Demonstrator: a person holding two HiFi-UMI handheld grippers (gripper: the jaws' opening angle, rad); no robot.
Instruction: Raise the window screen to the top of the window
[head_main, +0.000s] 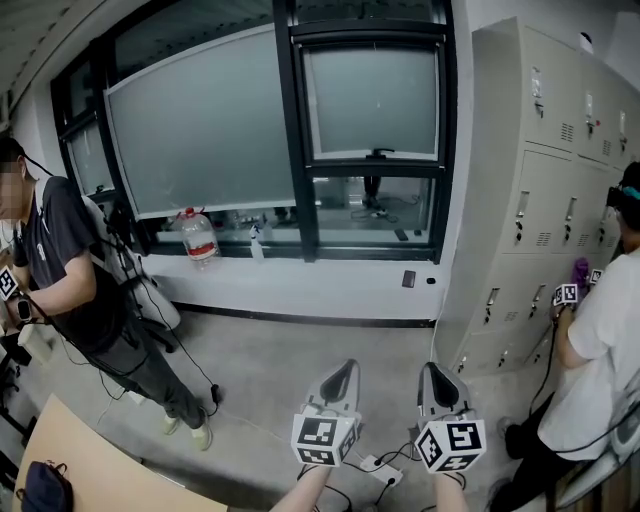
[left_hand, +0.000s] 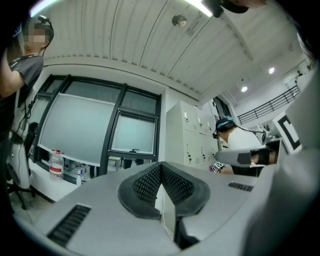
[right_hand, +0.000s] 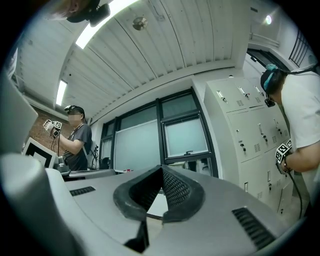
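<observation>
The window screen (head_main: 372, 100) is a frosted panel in the narrow right window section, with a small handle (head_main: 378, 153) on its lower bar. That bar sits partway up, and clear glass shows below it. The screen also shows in the left gripper view (left_hand: 132, 134) and the right gripper view (right_hand: 186, 138). My left gripper (head_main: 345, 368) and right gripper (head_main: 432, 370) are held low, side by side, well short of the window. Both are shut with nothing between the jaws, which meet tip to tip (left_hand: 161, 167) (right_hand: 162, 169).
A person (head_main: 70, 270) stands at the left near the sill. Another person (head_main: 600, 330) works at the grey lockers (head_main: 540, 200) on the right. A water bottle (head_main: 198, 236) and a spray bottle (head_main: 256, 240) stand on the sill. A wooden table corner (head_main: 90, 470) and floor cables (head_main: 380, 465) lie near me.
</observation>
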